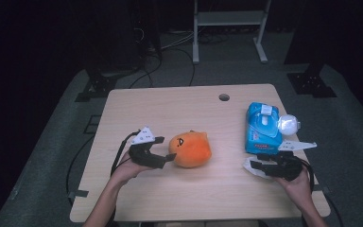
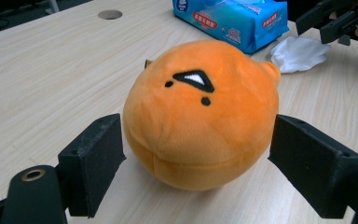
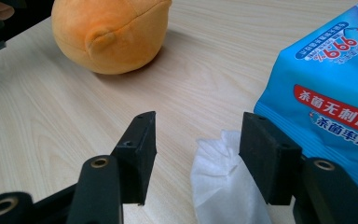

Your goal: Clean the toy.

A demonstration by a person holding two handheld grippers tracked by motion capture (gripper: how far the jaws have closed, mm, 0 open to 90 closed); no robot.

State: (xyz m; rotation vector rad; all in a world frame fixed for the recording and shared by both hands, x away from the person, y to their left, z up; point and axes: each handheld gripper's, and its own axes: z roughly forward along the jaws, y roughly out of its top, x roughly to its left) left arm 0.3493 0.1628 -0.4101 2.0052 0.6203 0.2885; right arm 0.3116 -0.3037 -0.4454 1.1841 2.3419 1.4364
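Your left gripper (image 2: 193,158) is open, w/ the orange plush ball (image 2: 200,114) sitting between the jaws, not squeezed yet. Next, I think: close gently on it. Your right gripper (image 3: 198,144), right of the ball, is open over a white wipe (image 3: 221,182) by the blue pack (image 3: 328,88).

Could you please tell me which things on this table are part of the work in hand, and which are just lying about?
In hand:
- orange plush toy, between the open left gripper
- white wipe, between the open right gripper

Lying about:
- blue wipes pack
- white ball
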